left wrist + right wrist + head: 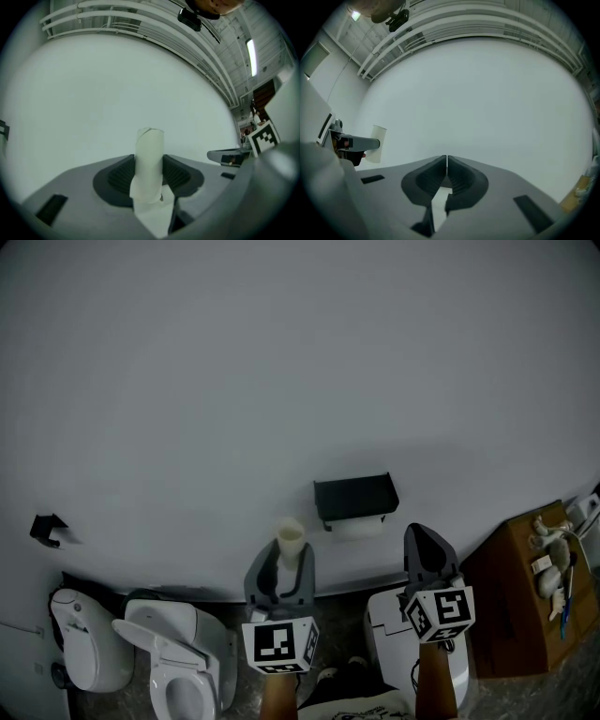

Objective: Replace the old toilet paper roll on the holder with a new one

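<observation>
Head view: left gripper [281,570] holds a cardboard tube [291,542], long axis upright, below and left of the wall holder [355,497]; right gripper [427,545] beside it.
Left gripper view: fingers [120,175] clenched on the tube's lower half, open end up.
Right gripper view: fingers pressed together, nothing between; tube at far left.

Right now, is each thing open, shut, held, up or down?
Paper tube: upright, gripped.
Left gripper: jaws shut on paper tube.
Right gripper: jaws shut, empty.
Holder: on wall, white roll under its cover.
Toilet: lid up.
</observation>
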